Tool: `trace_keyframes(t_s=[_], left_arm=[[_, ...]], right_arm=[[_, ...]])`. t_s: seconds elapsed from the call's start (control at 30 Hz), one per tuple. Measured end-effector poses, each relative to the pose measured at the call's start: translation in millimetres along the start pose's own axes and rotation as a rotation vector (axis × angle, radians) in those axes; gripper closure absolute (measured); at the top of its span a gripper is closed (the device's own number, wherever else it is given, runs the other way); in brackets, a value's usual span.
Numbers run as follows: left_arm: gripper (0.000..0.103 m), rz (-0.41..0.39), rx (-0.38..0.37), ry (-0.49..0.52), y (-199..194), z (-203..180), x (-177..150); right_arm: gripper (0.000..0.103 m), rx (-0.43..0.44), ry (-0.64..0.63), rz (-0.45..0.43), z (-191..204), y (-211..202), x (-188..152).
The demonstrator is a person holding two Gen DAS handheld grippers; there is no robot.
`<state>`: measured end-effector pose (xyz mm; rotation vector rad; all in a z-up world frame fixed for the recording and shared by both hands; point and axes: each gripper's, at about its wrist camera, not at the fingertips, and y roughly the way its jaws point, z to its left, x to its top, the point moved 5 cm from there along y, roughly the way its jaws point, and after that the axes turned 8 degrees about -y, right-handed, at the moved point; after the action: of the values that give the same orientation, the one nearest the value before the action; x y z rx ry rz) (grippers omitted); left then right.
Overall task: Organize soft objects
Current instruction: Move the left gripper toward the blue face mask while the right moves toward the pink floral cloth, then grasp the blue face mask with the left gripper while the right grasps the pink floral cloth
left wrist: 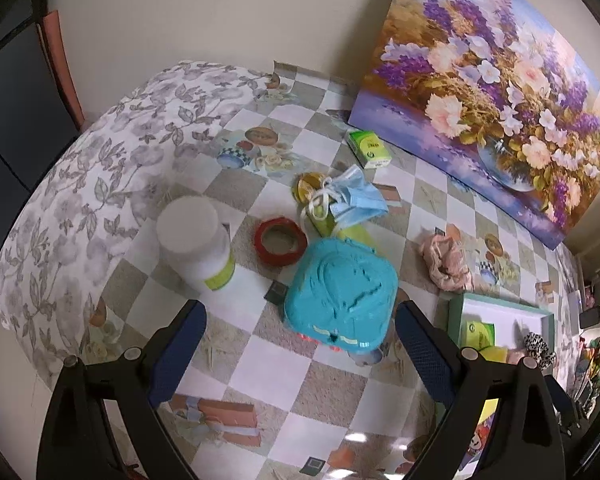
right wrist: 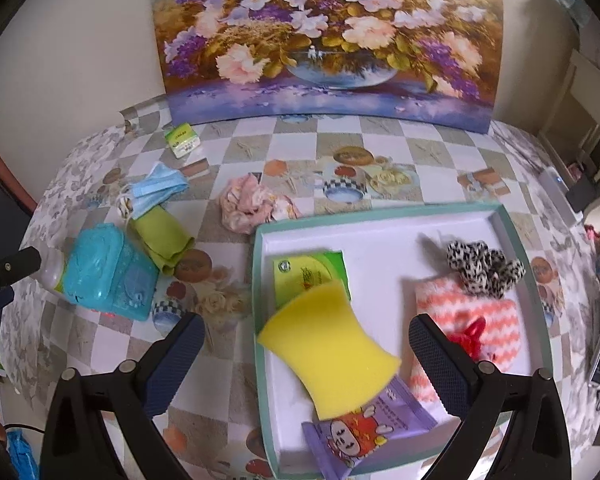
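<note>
Over the counter: both grippers hang above the checkered cloth (right wrist: 384, 136), each with its two fingers spread wide and nothing between them.
Left gripper (left wrist: 300, 344): jaws apart, tilted down toward the teal plastic case (left wrist: 340, 300) near the counter's middle; the case sits just ahead of the fingers, untouched.
Right gripper (right wrist: 306, 360): jaws apart, poised above the near left part of the tray (right wrist: 504, 220); the yellow sponge (right wrist: 332, 352) shows between the fingers, blurred, and whether it rests in the tray or is in the air I cannot tell.
Tray: one, teal-rimmed with a white floor, toward the counter's right edge.
Things in the tray, counted: one yellow sponge, one green packet (right wrist: 308, 272), one purple cartoon packet (right wrist: 364, 432), one orange-and-white zigzag cloth (right wrist: 492, 320), one red clip (right wrist: 470, 336) lying on that cloth, one black-and-white spotted scrunchie (right wrist: 484, 266).
Soft things on the counter outside the tray: one blue face mask (left wrist: 358, 196), one green cloth (right wrist: 162, 236) under it, one pink crumpled cloth (left wrist: 446, 260) just beyond the tray's far left corner.
Other things: one white jar (left wrist: 198, 240), one red tape roll (left wrist: 280, 240), one small green box (left wrist: 370, 148) near the back edge, one flower painting (right wrist: 324, 36) leaning on the wall.
</note>
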<state>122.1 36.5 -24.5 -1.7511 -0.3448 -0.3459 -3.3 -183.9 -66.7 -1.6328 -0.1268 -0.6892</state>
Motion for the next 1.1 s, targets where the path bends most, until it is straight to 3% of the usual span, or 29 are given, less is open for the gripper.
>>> trace_keyframes(t_s=[0.2,0.3,0.47,0.57,0.67,1.1], left_arm=[[0.008,0.031,-0.037,0.047,14.1,-3.3,29.6],[0.008,0.029,-0.005,0.084,21.5,-3.3,47.3],[0.008,0.070,-0.070,0.079,42.4,-12.6,75.2],[0.007,0.075,-0.038,0.136,57.4,-25.8,86.6],[0.008,0.127,-0.020,0.187,78.4,-39.4,92.6],[0.008,0.283,0.114,0.301,167.0,-71.1,94.5]], right_arm=[[0.000,0.035,0.001,-0.006,3.1,8.4,27.6],[0.000,0.050,0.000,-0.003,2.7,16.2,42.5],[0.000,0.064,0.000,0.010,2.1,32.9,66.8],[0.000,0.090,-0.018,0.036,4.5,50.0,78.9],[0.000,0.114,-0.027,0.075,6.5,69.1,84.0],[0.000,0.138,-0.091,0.228,16.5,144.7,87.8]])
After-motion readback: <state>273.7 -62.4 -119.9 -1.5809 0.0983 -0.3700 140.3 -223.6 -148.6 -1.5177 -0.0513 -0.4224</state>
